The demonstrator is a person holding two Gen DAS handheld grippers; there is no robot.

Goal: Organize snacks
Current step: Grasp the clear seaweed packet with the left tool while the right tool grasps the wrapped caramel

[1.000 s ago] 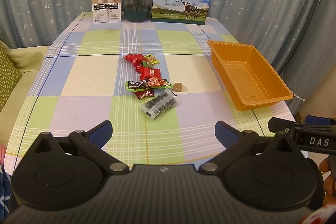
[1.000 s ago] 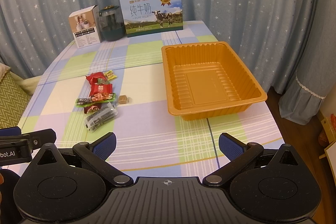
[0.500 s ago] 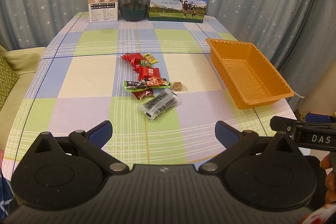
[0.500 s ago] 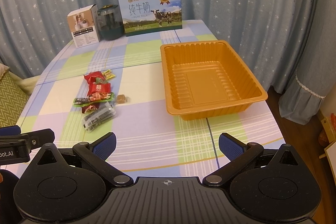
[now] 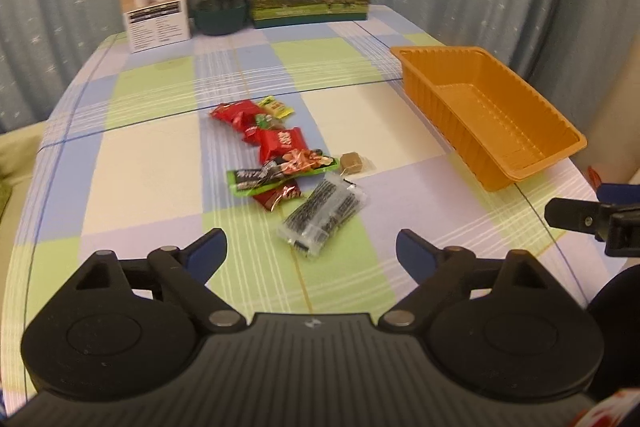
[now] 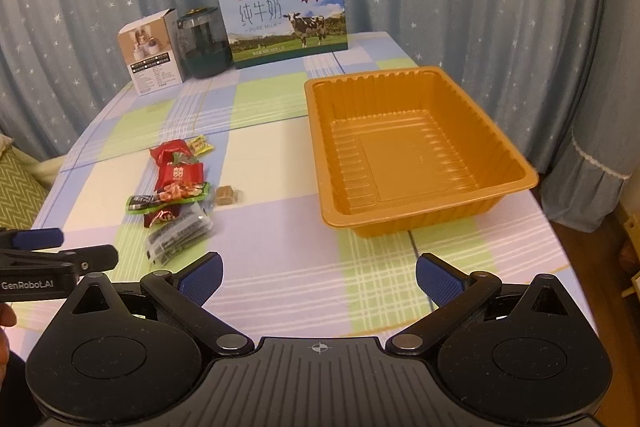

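Left gripper (image 5: 311, 251): black plastic with blue ribbed pads, its jaws are closing with nothing between them, hovering low in the frame just short of the clear packet.
Right gripper (image 6: 319, 273): same build, jaws standing wide and bare over the cloth at lower centre; "GenRobot.AI" is showing on the other tool at the left edge.
Snacks (image 5: 280, 151): crinkled foil wrappers are lying heaped at centre frame, well apart from the tray; red packs, a small yellow one, a long green-edged bar.
Clear packet (image 5: 324, 217): see-through film over dark sticks, lying nearest the left tool; its print is too blurred to read.
Brown cube (image 6: 226, 195): a wrapped candy sitting just right of the heap.
Tray (image 6: 516, 163): glossy orange plastic, rectangular, ribbed walls, sitting on the right half, nothing in it.
Tablecloth (image 6: 280, 239): smooth plaid of lilac, green, cream.
Milk carton (image 6: 284, 21): handled cardboard at upper centre, reading "PURE MILK", with a cow.
Jar (image 6: 203, 43): dark glass, contents unclear.
Small box (image 6: 152, 57): white carton, print illegible.
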